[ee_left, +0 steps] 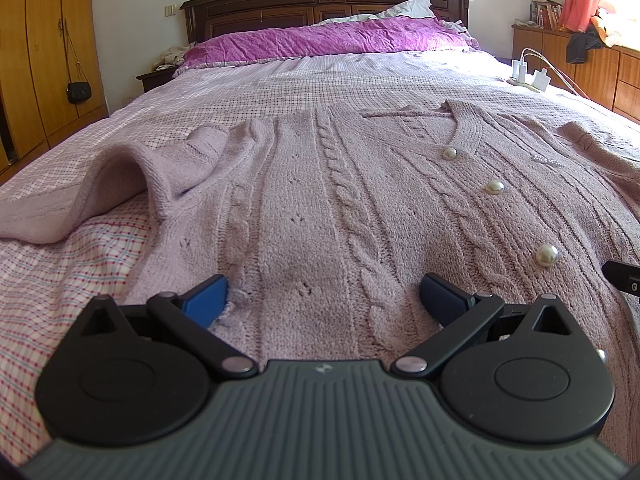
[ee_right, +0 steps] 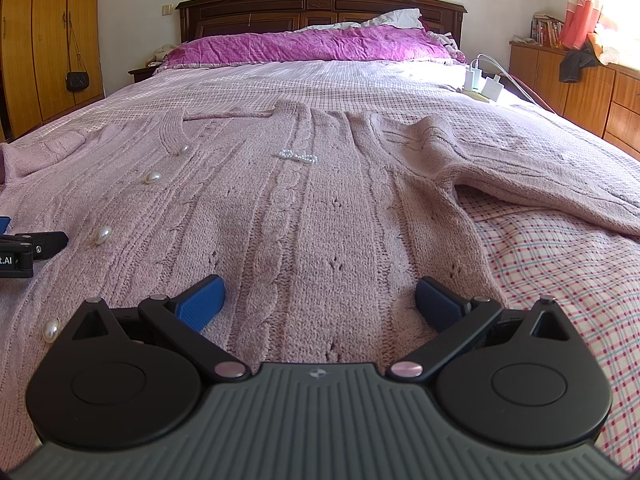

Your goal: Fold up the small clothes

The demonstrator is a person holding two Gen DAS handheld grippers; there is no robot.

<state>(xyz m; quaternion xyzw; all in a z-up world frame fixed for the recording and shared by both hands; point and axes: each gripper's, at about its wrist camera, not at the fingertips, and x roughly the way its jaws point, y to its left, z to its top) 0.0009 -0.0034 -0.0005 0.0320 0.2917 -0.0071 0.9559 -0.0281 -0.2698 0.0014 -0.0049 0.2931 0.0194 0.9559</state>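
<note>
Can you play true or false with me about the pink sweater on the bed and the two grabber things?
1. The pink sweater lies spread out on the bed. True.
2. The left hand-held gripper is squeezing the sweater. False: its jaws are open, with nothing pinched.
3. The sweater has pearly buttons. True.
4. The right hand-held gripper is shut. False: it is open over the sweater.
5. The pillow is green. False: it is purple.
</note>
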